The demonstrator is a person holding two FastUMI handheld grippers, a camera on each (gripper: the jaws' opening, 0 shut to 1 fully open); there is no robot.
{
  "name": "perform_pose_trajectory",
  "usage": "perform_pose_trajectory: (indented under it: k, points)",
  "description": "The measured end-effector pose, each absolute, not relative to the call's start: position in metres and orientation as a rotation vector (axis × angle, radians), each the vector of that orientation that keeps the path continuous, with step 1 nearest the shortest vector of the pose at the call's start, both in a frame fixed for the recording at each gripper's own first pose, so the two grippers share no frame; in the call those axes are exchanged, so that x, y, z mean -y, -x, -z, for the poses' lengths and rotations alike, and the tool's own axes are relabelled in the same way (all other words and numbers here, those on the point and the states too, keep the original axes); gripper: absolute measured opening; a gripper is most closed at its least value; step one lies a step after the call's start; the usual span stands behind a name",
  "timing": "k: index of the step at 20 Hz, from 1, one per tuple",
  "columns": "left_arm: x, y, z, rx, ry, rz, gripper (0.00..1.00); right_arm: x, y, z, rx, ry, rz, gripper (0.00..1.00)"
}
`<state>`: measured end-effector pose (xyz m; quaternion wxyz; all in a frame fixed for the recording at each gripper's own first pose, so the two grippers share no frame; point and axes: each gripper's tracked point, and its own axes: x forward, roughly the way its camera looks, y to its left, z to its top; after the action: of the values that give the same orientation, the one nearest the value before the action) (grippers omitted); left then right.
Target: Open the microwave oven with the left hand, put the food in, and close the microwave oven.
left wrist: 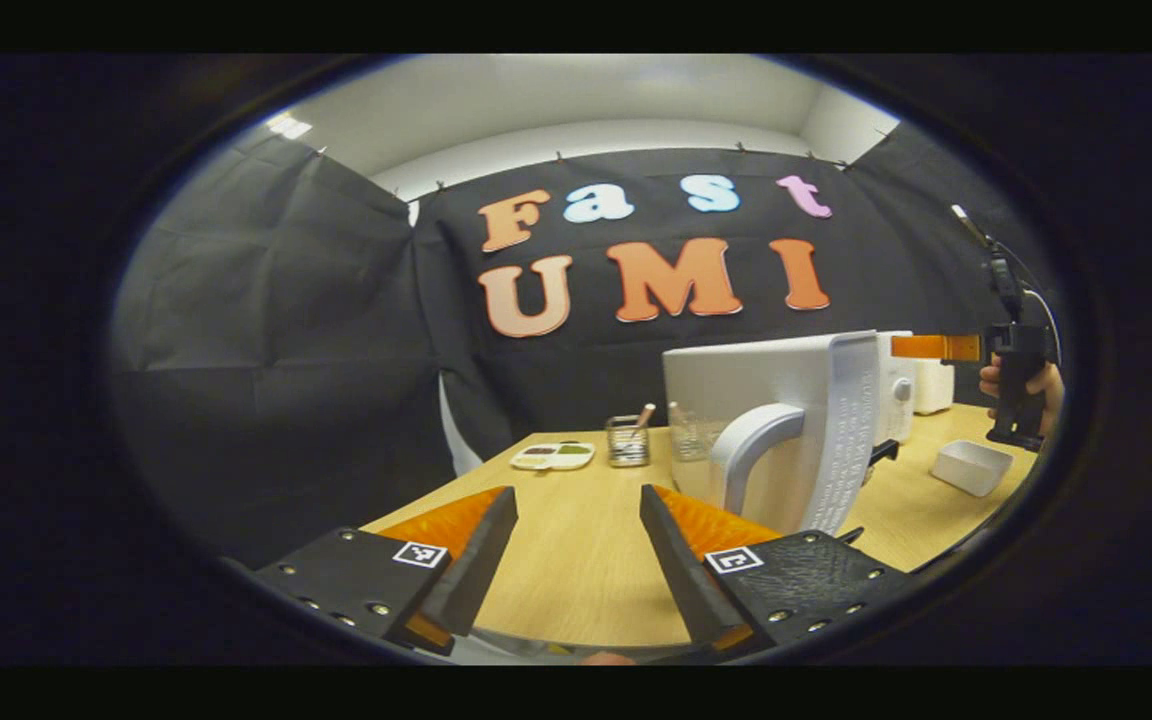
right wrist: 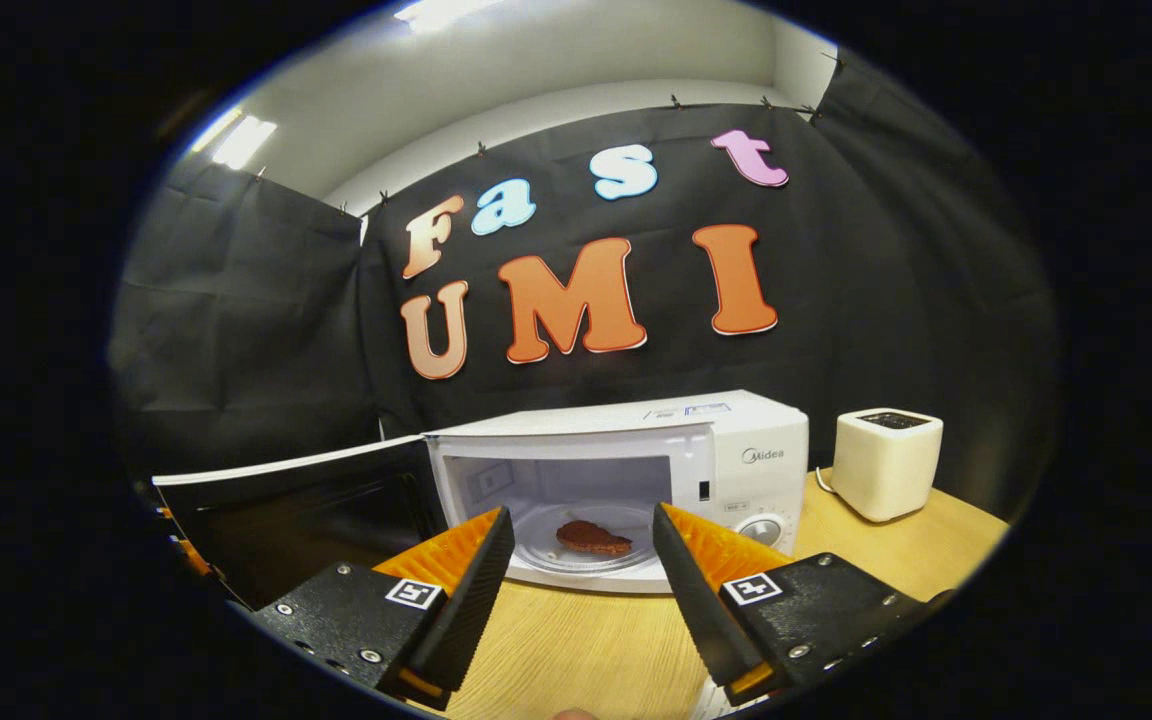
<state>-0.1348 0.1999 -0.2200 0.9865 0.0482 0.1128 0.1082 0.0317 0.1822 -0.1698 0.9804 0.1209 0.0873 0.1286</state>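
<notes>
A white microwave (right wrist: 736, 455) stands on the wooden table with its door (right wrist: 296, 510) swung wide to the left. A brown piece of food (right wrist: 593, 538) lies on the glass turntable inside. My right gripper (right wrist: 584, 560) hovers open in front of the cavity, nothing between its fingers. In the left gripper view the door (left wrist: 786, 400) stands edge-on with its curved handle (left wrist: 751, 450) just right of my left gripper (left wrist: 578, 515), which is open and holds nothing. Farther right there, a hand holds the right gripper (left wrist: 936, 347) aloft.
A cream toaster (right wrist: 886, 460) stands right of the microwave. In the left gripper view a paint palette (left wrist: 553, 456), a wire holder (left wrist: 627, 440) and a clear glass (left wrist: 691, 435) line the table's far side, and a white square dish (left wrist: 971, 466) sits at the right.
</notes>
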Motion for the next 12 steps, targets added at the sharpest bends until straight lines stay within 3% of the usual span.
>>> perform_pose_trajectory:
  k: [12]
  points:
    - [-0.039, 0.054, 0.222, -0.205, -0.040, 0.059, 0.78, -0.044, 0.024, 0.147, -0.134, -0.132, -0.123, 0.90]
